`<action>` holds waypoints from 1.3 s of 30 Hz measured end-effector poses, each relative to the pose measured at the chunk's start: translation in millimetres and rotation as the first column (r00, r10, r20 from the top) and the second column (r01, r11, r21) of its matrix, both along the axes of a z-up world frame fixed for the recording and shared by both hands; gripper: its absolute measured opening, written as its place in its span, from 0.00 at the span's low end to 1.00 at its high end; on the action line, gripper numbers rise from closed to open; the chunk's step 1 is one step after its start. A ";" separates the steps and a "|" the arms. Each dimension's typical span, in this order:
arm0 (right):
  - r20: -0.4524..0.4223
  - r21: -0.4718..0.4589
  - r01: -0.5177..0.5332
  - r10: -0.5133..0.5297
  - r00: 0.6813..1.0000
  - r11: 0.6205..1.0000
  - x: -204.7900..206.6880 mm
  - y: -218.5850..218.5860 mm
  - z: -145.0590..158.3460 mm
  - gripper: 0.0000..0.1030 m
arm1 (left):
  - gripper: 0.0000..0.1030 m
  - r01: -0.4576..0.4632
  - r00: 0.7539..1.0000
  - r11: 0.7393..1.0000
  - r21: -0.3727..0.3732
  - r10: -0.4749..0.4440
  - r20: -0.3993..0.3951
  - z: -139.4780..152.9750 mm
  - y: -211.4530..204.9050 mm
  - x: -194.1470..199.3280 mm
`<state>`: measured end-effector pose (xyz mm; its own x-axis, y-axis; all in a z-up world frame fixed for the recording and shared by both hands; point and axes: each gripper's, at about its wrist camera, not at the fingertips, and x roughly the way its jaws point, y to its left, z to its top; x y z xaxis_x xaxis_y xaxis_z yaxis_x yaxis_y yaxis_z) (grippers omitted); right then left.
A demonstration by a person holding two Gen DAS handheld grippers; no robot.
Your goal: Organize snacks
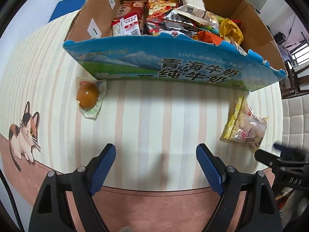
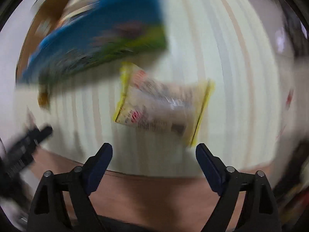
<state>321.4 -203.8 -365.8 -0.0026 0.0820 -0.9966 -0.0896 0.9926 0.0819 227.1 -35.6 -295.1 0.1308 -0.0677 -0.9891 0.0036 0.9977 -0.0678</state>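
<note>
Both the left gripper (image 1: 156, 151) and right gripper (image 2: 154, 150) gape empty; blur smears the yellow packet (image 2: 162, 106) beyond reading.

Carton's blue front flap (image 1: 173, 65): "青海牛奶 纯牛奶", above it "100%". Dark packet (image 1: 179, 20) inside: "Cheese", partly hidden.

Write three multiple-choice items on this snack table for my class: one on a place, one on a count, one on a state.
1. Where does the packed egg lie?
A. in the box
B. on the table by the box's left corner
C. between the left gripper's pads

2. How many snack packs lie on the table outside the box?
A. two
B. four
C. none

3. How does the left gripper stand?
A. shut on a pack
B. open, empty
C. out of view

Key: B, it rests on the striped cloth; A, the egg and the yellow bag; B, nothing sits between its pads.
</note>
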 end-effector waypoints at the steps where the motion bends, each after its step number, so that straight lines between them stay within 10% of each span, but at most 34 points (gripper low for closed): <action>1: 0.013 -0.064 -0.103 0.104 0.994 0.993 6.2 13.1 0.2 0.89 | 0.83 -0.002 1.000 1.000 0.002 0.002 0.002 -2.6 3.0 0.8; 7: -0.093 -0.205 -0.469 0.459 0.883 0.859 18.9 66.9 -28.7 0.89 | 0.83 -0.014 1.000 1.000 0.018 0.014 0.000 -11.9 9.2 1.1; 12: -0.182 -0.193 -0.548 0.519 0.835 0.814 22.4 77.6 -53.5 0.89 | 0.83 -0.025 1.000 1.000 0.020 0.025 -0.012 -18.6 13.5 -3.1; 17: -0.196 -0.135 -0.388 0.359 0.912 0.912 38.1 58.0 -55.0 0.89 | 0.83 -0.039 0.999 0.999 0.013 0.039 -0.021 -30.5 13.5 -4.4; 20: -0.268 -0.033 -0.119 0.106 0.958 0.992 42.7 30.8 -59.9 0.88 | 0.83 -0.050 0.998 0.999 0.012 0.050 -0.030 -34.7 18.6 -6.4; 24: -0.320 0.093 0.155 -0.118 0.940 0.984 41.4 2.1 -64.6 0.88 | 0.83 -0.064 0.997 0.998 0.012 0.065 -0.039 -36.9 31.0 -11.8; 39: -0.203 0.044 0.185 -0.172 0.964 0.982 10.4 66.6 -60.7 0.88 | 0.83 -0.281 0.959 0.960 -0.015 0.280 -0.040 -36.5 158.0 6.9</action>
<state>331.8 -137.2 -426.5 -0.1786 0.1604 -0.9708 0.1127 0.9835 0.1418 234.0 122.4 -331.7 0.1109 -0.0540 -0.9924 -0.2791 0.9566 -0.0833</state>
